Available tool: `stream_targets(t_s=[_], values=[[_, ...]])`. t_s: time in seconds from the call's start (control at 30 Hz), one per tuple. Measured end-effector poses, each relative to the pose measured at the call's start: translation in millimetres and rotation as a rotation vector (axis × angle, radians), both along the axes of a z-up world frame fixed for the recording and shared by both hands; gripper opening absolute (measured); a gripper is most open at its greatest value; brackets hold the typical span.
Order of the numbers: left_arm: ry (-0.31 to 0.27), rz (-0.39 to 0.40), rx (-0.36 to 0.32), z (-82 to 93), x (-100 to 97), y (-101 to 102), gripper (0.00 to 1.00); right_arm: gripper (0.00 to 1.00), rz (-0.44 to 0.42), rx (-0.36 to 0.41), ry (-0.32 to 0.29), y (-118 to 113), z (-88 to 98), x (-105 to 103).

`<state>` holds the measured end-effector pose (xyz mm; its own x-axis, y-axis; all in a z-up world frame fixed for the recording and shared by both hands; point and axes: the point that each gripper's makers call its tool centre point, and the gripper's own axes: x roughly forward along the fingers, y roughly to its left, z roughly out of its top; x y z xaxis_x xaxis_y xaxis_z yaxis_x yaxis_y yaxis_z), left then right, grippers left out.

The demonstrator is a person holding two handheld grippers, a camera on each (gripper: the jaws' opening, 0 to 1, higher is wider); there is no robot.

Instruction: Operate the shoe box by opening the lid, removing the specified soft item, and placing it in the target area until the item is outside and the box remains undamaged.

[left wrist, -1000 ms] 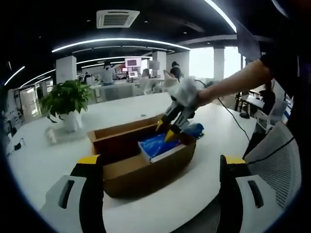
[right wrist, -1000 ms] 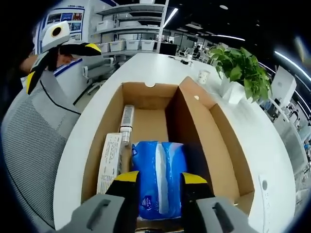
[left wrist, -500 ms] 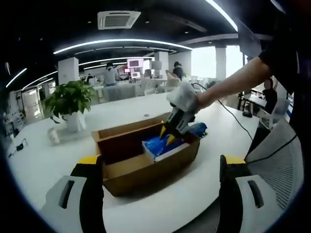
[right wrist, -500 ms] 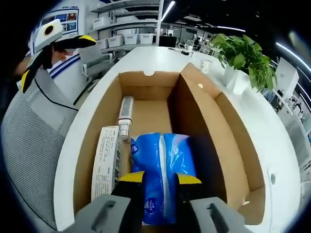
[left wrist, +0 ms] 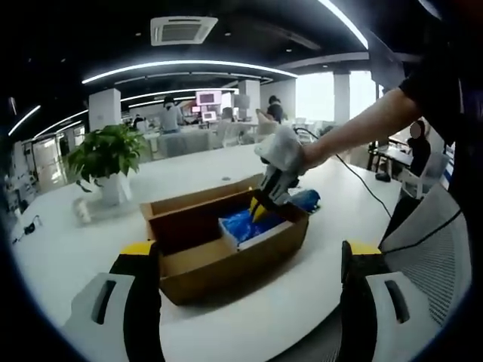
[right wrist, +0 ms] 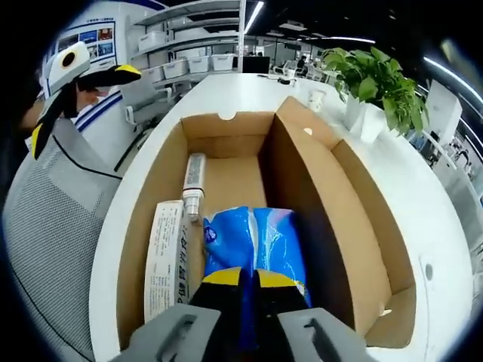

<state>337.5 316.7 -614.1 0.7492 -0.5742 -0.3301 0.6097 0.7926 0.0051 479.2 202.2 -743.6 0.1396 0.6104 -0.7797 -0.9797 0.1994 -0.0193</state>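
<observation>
Your right gripper (right wrist: 241,277) has pinched the blue tissue pack (right wrist: 253,243) at its near end; its long axis runs away along the shoe box (right wrist: 298,162). Your left gripper (left wrist: 245,253) waits apart, jaws wide.

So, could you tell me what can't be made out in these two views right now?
- Near end of the blue pack, right gripper view: covered by the right gripper.
- Print on the white carton, right gripper view: too small to read.
- Box interior, left gripper view: mostly hidden by its near wall.
- White cup, right gripper view: too small to tell its contents.
</observation>
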Motion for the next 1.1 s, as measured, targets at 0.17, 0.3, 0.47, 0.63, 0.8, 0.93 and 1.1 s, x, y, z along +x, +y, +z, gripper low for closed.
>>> stream_targets(t_s=[0.17,0.3,0.47,0.63,0.8,0.93,1.1], values=[[-0.001,0.001,-0.001,0.1,0.2,0,0.99,0.00,0.014,-0.008,-0.003,0,-0.6,-1],[-0.003,0.003,0.000,0.1,0.2,0,0.99,0.00,0.023,-0.009,-0.009,0,1.3,-3],[-0.004,0.003,-0.006,0.3,0.2,0,0.99,0.00,0.028,-0.001,-0.012,0,7.8,-5],[-0.002,-0.002,0.002,-1.3,0.2,-1,0.99,0.00,0.027,0.007,-0.012,0,12.3,-5],[-0.002,-0.004,0.001,-1.3,0.0,-1,0.99,0.00,0.027,0.018,-0.022,0,18.2,-4],[-0.002,-0.007,0.003,-1.8,-0.2,-2,0.99,0.00,0.027,0.024,-0.029,0,22.9,-4],[0.000,-0.008,0.001,-2.4,-0.1,-2,0.99,0.00,0.028,0.040,-0.037,4,30.9,-4]])
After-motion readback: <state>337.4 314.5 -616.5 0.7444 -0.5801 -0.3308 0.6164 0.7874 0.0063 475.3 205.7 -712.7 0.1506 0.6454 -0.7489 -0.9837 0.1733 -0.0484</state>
